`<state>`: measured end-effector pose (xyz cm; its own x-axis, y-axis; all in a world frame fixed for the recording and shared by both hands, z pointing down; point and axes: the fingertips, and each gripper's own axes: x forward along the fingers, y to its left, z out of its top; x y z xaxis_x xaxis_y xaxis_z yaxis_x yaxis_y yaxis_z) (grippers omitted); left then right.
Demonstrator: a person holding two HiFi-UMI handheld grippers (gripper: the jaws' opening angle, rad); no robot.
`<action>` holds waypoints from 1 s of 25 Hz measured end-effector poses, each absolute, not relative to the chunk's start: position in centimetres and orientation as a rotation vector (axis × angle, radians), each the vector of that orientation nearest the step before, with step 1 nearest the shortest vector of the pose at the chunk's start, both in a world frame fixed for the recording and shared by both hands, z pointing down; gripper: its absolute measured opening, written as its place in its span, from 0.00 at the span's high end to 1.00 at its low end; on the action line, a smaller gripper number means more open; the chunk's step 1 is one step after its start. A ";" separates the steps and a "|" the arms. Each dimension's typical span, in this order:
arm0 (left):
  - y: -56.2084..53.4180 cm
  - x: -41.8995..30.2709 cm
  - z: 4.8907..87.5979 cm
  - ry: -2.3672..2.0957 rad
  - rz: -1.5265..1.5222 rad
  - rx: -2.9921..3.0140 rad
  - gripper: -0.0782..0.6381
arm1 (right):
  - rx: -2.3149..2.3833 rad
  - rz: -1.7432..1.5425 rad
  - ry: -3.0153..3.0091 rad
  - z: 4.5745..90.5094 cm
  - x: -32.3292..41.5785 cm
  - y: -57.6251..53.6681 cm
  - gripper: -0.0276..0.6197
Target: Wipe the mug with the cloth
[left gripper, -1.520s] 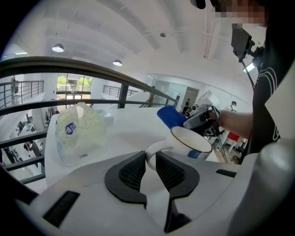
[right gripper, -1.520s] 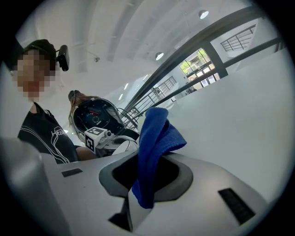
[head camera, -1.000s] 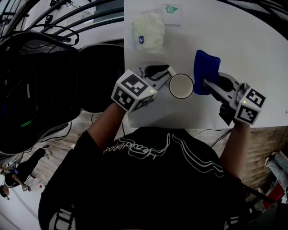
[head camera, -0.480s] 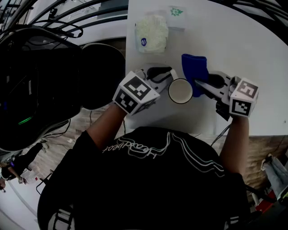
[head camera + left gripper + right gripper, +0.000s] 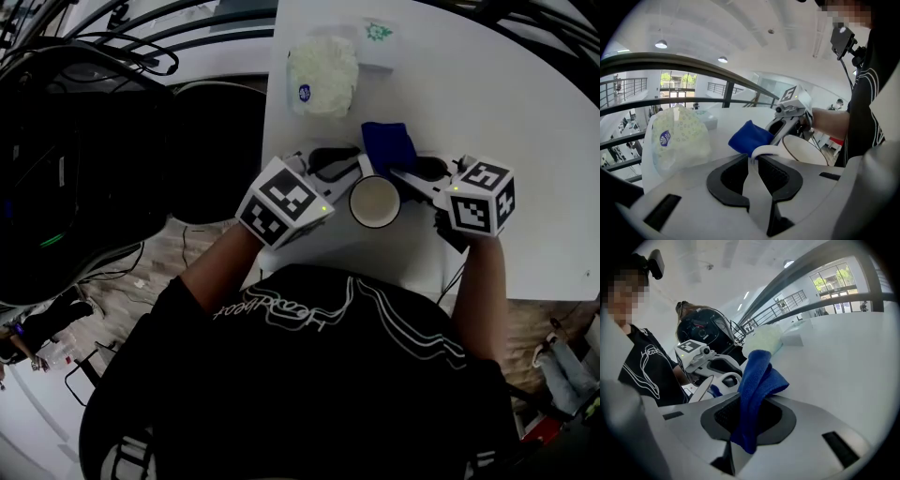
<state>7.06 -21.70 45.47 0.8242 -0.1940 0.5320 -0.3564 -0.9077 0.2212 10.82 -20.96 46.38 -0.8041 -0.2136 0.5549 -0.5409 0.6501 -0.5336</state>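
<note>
Your left claw [image 5: 753, 157] gripped the mug [image 5: 375, 202] by its handle | right claw [image 5: 411, 175] pinched the cloth [image 5: 387, 145] | cloth sat just past mug's rim, toward bench's [image 5: 525, 112] far edge

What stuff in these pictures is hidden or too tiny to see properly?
The mug, outside and bottom: the head view looks straight down into it, and the left gripper covers most of it in its own view.
Whether the blue cloth touches the mug: the right gripper overlaps that spot in the head view.
The label print on the plastic bag: too small everywhere.
</note>
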 end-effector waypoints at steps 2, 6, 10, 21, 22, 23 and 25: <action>-21.5 7.0 45.5 -0.424 0.726 2.689 0.79 | 0.611 1.016 -2.414 46.6 10.9 -20.8 0.86; -21.5 6.1 44.9 -0.447 0.659 2.673 0.79 | 0.778 1.012 -2.454 45.9 12.2 -21.3 0.86; -20.9 4.1 43.7 -0.522 0.613 2.666 0.79 | 1.040 0.895 -2.510 43.4 14.5 -21.0 0.86; -9.2 -0.5 34.6 -0.574 0.392 2.786 0.79 | 1.341 0.490 -2.605 32.7 11.8 -8.6 0.86; -6.8 -1.0 33.5 -0.563 0.376 2.791 0.79 | 1.348 0.490 -2.623 31.7 10.9 -6.2 0.86; -4.4 -1.4 32.4 -0.550 0.356 2.794 0.80 | 1.351 0.496 -2.643 30.7 10.0 -3.7 0.86; 0.5 -2.4 30.0 -0.520 0.317 2.800 0.82 | 1.352 0.509 -2.688 28.5 8.2 1.1 0.86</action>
<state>-2.36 0.47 30.05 0.9112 -0.3180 0.2618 -0.3784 -0.8973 0.2272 8.16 1.09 28.49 -0.6042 -0.7640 0.2265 -0.7939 0.5526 -0.2537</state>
